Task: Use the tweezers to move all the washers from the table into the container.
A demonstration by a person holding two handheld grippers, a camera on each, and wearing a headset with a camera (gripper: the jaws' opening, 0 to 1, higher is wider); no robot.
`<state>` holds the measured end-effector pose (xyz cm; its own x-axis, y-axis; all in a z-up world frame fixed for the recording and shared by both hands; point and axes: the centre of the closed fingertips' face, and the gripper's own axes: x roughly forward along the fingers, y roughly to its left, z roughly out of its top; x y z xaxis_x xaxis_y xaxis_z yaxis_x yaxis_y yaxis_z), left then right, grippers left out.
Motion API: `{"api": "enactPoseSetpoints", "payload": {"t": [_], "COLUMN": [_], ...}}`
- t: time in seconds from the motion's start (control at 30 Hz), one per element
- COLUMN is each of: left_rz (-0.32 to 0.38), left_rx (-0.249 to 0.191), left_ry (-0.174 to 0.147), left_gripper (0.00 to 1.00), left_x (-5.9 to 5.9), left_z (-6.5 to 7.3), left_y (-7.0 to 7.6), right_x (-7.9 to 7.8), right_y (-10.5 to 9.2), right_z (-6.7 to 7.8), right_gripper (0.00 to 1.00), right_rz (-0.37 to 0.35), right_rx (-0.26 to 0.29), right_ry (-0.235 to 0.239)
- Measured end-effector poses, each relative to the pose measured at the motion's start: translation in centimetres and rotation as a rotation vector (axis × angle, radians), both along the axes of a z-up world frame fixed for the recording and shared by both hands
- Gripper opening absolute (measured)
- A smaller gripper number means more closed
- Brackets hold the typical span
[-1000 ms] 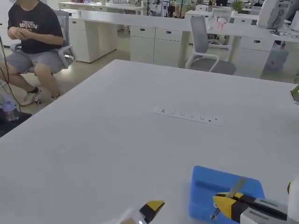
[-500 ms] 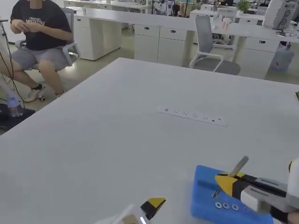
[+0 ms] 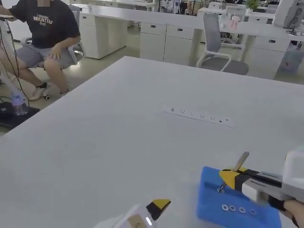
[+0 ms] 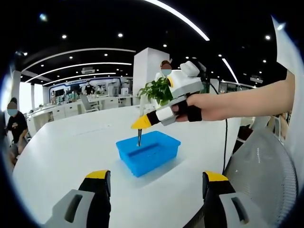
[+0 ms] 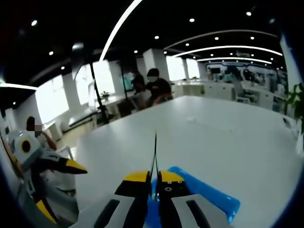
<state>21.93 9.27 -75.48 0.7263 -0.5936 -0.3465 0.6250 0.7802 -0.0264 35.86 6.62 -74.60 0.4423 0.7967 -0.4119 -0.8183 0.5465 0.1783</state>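
A blue container (image 3: 211, 209) sits at the table's near right, with a short row of small metal washers (image 3: 232, 208) on its floor. My right gripper (image 3: 229, 177) hovers over it, shut on thin metal tweezers (image 3: 242, 159) whose tips point down into the container. In the right gripper view the tweezers (image 5: 155, 152) stick out from the closed yellow jaws of the right gripper (image 5: 153, 176), above the container (image 5: 204, 190). My left gripper (image 4: 156, 176) is open and holds nothing; it faces the container (image 4: 148, 151) and the right gripper (image 4: 142, 122). The left gripper (image 3: 156, 209) is low, left of the container.
A white power strip (image 3: 198, 116) lies flat across the middle of the white table (image 3: 109, 133). A person (image 3: 45, 33) sits on a chair beyond the table's far left corner. Desks and an office chair (image 3: 216, 42) stand behind.
The right gripper has lifted the tweezers' tips a little higher over the container, uncovering the washers inside. The head camera has shifted. The seated person lowered a hand.
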Motion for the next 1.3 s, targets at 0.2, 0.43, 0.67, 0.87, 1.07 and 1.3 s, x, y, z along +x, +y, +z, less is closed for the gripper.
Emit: {"api": "enactPoseSetpoints", "payload": {"t": [0.2, 0.43, 0.67, 0.87, 1.07, 1.3], "left_rz": [-0.004, -0.002, -0.005, -0.003, 0.005, 0.001], "left_rx": [-0.001, 0.003, 0.009, 0.007, 0.008, 0.017], "left_ry": [0.008, 0.012, 0.017, 0.023, 0.025, 0.029], "left_gripper": [0.80, 0.80, 0.80, 0.80, 0.79, 0.78], "left_x": [-0.1, -0.1, -0.1, -0.1, 0.0, 0.0], "left_z": [-0.1, -0.1, -0.2, -0.3, -0.4, -0.6], "left_y": [-0.1, -0.1, -0.1, 0.0, 0.1, 0.1], "right_x": [0.4, 0.8, 1.4, 1.5, 1.4, 1.1], "right_y": [0.1, 0.2, 0.5, 0.5, 0.2, 0.0], "right_z": [-1.4, -2.9, -4.6, -5.4, -6.1, -6.6], "right_gripper": [0.04, 0.04, 0.03, 0.03, 0.03, 0.03], "right_rz": [0.003, -0.004, -0.029, -0.023, -0.022, -0.009], "right_rx": [-0.035, -0.052, -0.061, -0.077, -0.085, -0.085], "right_ry": [0.010, 0.023, 0.030, 0.011, 0.011, -0.002]}}
